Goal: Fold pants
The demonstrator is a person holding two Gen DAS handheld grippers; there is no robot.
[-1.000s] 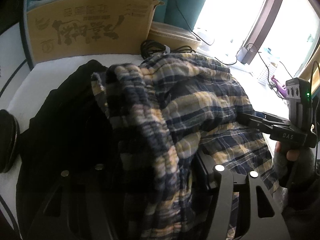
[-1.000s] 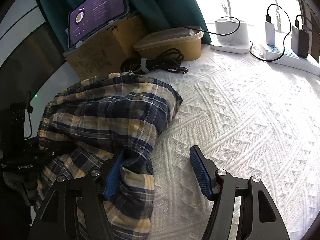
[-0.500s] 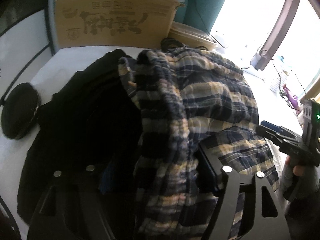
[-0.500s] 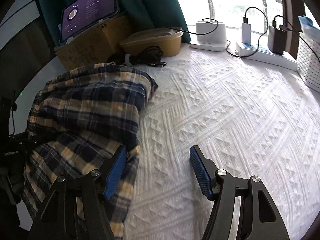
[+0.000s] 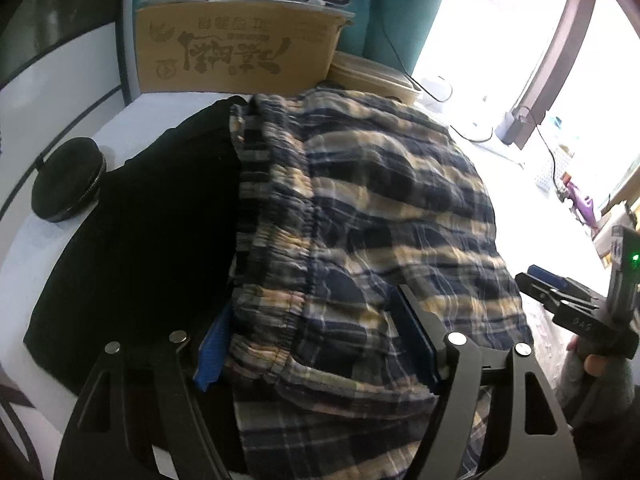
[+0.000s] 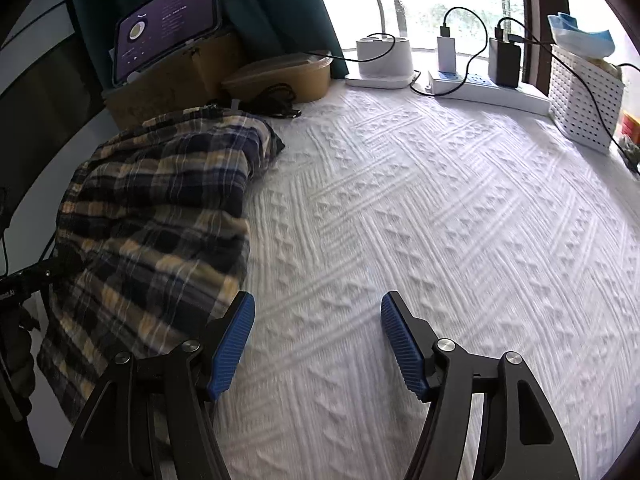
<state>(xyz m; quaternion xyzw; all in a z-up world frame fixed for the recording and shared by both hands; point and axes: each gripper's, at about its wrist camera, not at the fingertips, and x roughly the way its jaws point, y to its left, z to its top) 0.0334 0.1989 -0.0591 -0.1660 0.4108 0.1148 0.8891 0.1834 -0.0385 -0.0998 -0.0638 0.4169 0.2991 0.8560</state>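
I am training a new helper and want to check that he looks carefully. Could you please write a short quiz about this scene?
1. True or false: the right hand-held gripper is shut on the plaid pants.
2. In the left wrist view, what lies directly left of the pants? A) a black garment B) a red towel C) a blue pillow
3. Fill in: the tablet rests on top of the cardboard ____.

Key: 1. False; it is open over the white bedspread, with nothing between its fingers. 2. A. 3. box.
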